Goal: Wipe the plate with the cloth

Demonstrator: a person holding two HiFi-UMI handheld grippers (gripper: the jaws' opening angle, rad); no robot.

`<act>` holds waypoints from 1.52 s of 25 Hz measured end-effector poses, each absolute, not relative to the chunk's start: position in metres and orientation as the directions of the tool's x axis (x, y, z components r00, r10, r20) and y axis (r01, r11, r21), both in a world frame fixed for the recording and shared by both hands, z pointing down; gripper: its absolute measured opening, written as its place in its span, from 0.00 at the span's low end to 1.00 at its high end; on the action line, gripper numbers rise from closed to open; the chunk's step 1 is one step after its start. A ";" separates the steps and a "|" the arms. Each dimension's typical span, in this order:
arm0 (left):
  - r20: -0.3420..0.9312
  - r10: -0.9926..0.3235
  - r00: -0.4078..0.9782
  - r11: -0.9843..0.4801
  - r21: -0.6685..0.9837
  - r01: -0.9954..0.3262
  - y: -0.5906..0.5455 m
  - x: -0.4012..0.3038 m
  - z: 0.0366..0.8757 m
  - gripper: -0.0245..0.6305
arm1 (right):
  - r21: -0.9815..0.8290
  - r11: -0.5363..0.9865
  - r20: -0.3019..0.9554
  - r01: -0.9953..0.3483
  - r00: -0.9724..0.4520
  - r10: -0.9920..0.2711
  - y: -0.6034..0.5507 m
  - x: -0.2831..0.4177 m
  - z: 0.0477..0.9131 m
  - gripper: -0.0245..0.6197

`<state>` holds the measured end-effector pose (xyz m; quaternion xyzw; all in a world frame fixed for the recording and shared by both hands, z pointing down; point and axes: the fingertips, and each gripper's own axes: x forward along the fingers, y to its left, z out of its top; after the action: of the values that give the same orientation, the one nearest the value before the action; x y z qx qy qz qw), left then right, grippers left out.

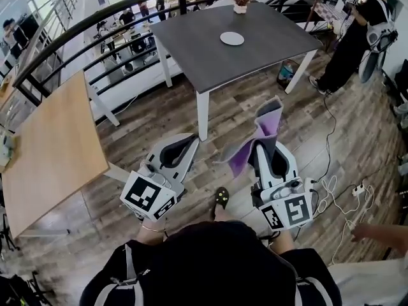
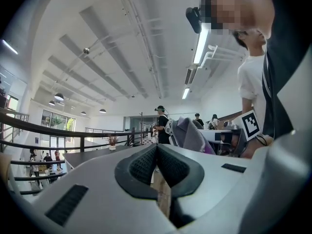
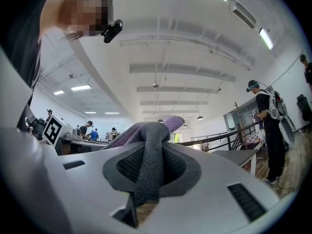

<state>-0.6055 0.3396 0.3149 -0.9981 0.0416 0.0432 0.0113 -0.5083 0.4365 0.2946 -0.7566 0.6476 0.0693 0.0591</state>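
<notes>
Right gripper (image 1: pixel 266 150) grips the purple-grey cloth (image 1: pixel 268 121); left gripper (image 1: pixel 183 146) is closed, empty. Both are near the grey table (image 1: pixel 255 59), which seemingly bears the plate (image 1: pixel 232 38).

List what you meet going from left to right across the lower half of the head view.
Light wooden rectangular table → left gripper, shut and empty → right gripper, shut on the purple and grey cloth → loose white cables

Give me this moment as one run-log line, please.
left gripper: jaws shut, empty | right gripper: jaws shut on cloth | plate: on grey table, untouched
</notes>
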 end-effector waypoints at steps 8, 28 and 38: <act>-0.070 -0.064 0.996 -0.997 -0.029 -0.066 0.308 -0.532 0.311 0.05 | -0.012 -0.147 -0.190 -0.989 0.147 -0.971 0.401 -0.439 0.290 0.14; -0.077 -0.032 0.996 -0.998 -0.047 -0.036 0.276 -0.397 0.303 0.05 | -0.005 -0.148 -0.187 -0.989 0.146 -0.971 0.365 -0.319 0.285 0.14; -0.060 -0.067 0.996 -0.996 -0.049 -0.070 0.274 -0.381 0.310 0.05 | -0.013 -0.111 -0.197 -0.994 0.112 -0.974 0.358 -0.299 0.289 0.14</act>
<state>-0.3809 0.2743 0.3102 -0.9987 0.0343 0.0293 0.0254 -0.2987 0.3581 0.2894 -0.7422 0.6628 0.0695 0.0708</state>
